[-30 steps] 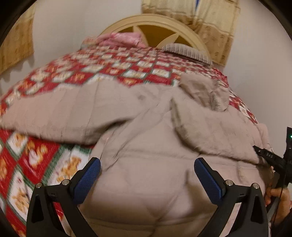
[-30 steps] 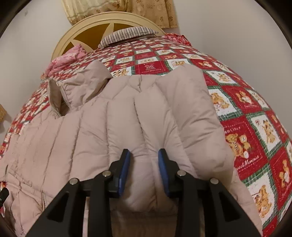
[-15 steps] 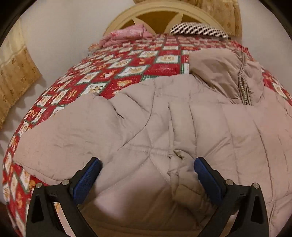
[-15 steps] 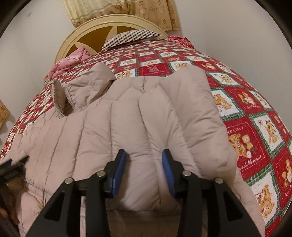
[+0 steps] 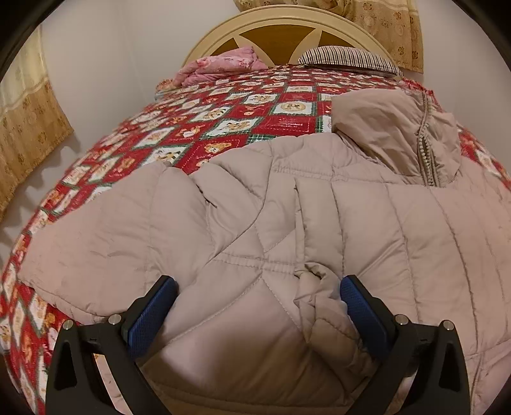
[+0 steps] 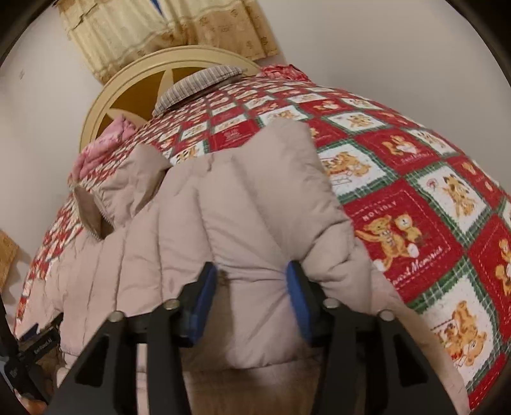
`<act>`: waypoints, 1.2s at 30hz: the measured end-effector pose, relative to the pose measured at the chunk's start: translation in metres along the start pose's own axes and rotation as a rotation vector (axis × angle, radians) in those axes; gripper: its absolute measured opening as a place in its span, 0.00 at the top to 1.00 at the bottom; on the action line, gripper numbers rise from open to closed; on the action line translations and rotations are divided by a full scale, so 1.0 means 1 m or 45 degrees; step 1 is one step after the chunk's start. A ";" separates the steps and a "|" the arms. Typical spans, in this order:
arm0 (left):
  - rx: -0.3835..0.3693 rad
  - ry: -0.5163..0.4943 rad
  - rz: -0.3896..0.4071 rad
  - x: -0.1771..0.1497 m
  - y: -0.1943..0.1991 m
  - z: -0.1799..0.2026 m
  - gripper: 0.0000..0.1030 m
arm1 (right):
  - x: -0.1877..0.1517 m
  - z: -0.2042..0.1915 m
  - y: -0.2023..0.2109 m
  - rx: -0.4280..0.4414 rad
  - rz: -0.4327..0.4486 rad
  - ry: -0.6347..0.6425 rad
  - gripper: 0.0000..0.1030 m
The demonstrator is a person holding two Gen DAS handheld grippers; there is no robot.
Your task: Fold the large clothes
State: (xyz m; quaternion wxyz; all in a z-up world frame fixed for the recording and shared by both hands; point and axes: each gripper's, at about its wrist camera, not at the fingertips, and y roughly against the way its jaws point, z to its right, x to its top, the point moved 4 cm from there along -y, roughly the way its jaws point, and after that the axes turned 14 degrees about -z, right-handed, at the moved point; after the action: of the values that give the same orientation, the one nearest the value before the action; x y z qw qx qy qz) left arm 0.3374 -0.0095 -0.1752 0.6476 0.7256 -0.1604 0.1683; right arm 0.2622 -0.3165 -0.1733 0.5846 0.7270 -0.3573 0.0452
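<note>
Bed (image 5: pixel 223 121) is covered by red teddy-bear quilt (image 6: pixel 415 198); beige puffer jacket (image 5: pixel 287 223) is spread across its near end. Left gripper (image 5: pixel 257 306) is held wide, released, over bunched fabric. Right gripper (image 6: pixel 252 287) jaws have just been opening, a padded fold between them, grip not discernible.

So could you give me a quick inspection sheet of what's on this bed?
Surface: bed under a red teddy-bear quilt.
Job's things: beige padded coat spread out, hood towards the headboard.
Clutter: pink blanket, striped pillow.
Grippers: left gripper open over the coat; right gripper has just been opening, coat between its fingers.
Cables: nothing seen.
Surroundings: cream headboard, curtains, pale walls.
</note>
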 end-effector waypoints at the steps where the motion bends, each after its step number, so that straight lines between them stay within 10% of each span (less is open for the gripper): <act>1: -0.044 0.002 -0.013 0.000 0.001 -0.003 0.01 | 0.000 -0.003 -0.001 -0.005 -0.004 0.020 0.40; 7: -0.384 0.281 0.113 -0.009 0.062 -0.103 0.01 | -0.003 -0.005 -0.002 0.001 -0.001 0.045 0.35; 18: -0.113 1.309 0.097 -0.076 0.027 -0.374 0.01 | -0.004 -0.005 -0.001 -0.002 0.000 0.047 0.34; 25: -0.109 1.220 0.042 -0.055 -0.012 -0.379 0.05 | -0.004 -0.007 -0.002 -0.029 -0.006 0.059 0.34; 30: -0.257 1.186 0.056 -0.037 -0.026 -0.366 0.44 | -0.004 -0.010 -0.004 -0.064 -0.011 0.076 0.33; 32: -0.356 1.160 0.080 -0.031 -0.034 -0.366 0.80 | -0.004 -0.011 -0.004 -0.067 -0.012 0.077 0.33; 36: -0.442 1.130 0.128 -0.025 -0.037 -0.368 0.90 | -0.005 -0.011 -0.005 -0.066 -0.011 0.077 0.33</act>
State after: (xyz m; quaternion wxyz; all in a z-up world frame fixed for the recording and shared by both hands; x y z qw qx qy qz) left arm 0.3182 0.3602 -0.1806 0.7563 0.4561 0.0709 0.4636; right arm 0.2652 -0.3048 -0.1759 0.6140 0.7114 -0.3374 0.0553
